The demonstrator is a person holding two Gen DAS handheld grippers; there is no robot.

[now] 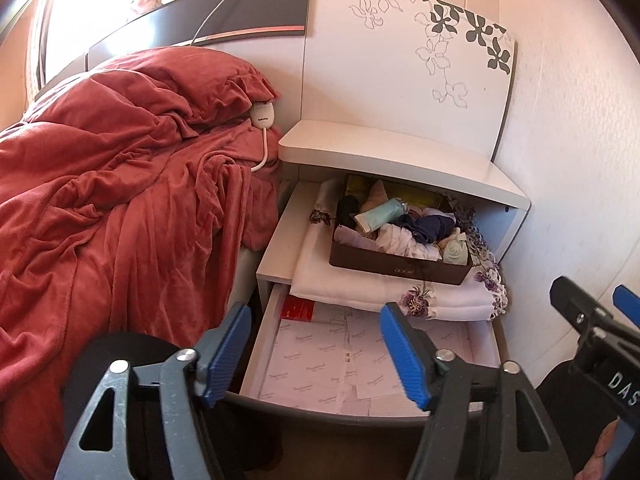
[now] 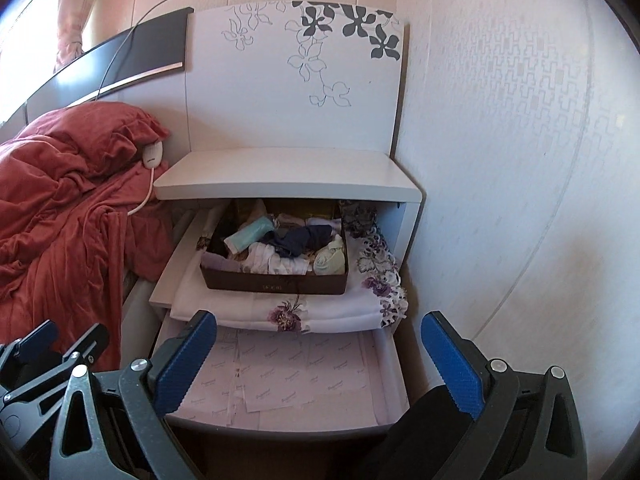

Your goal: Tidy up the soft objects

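Left wrist view: brown box sits in the pulled-out upper drawer of the nightstand, on top of a folded white embroidered cloth. The box is stuffed with small soft items: a rolled mint-coloured piece, a dark blue bundle, white crumpled bits, a pale green roll at the box's right corner. Left gripper hangs in front of the box, over the lower drawer lined with printed paper; its fingers are spread apart with nothing between them. Red bedding lies left of the box. Right wrist view: same box, the soft items heaped loosely, some above the rim. Right gripper is also in front of the box, fingers wide apart, empty. Handling guess: items are light, limp, compressible, not fragile; loose ones will sag and drag neighbours if pinched at an edge. Best to pinch a roll across its middle or a bundle at its thickest bunched part. The box looks like stiff card, likely light; its rim wall is the place to grip. The folded cloth beneath would slide and unfold, so it needs both grippers.
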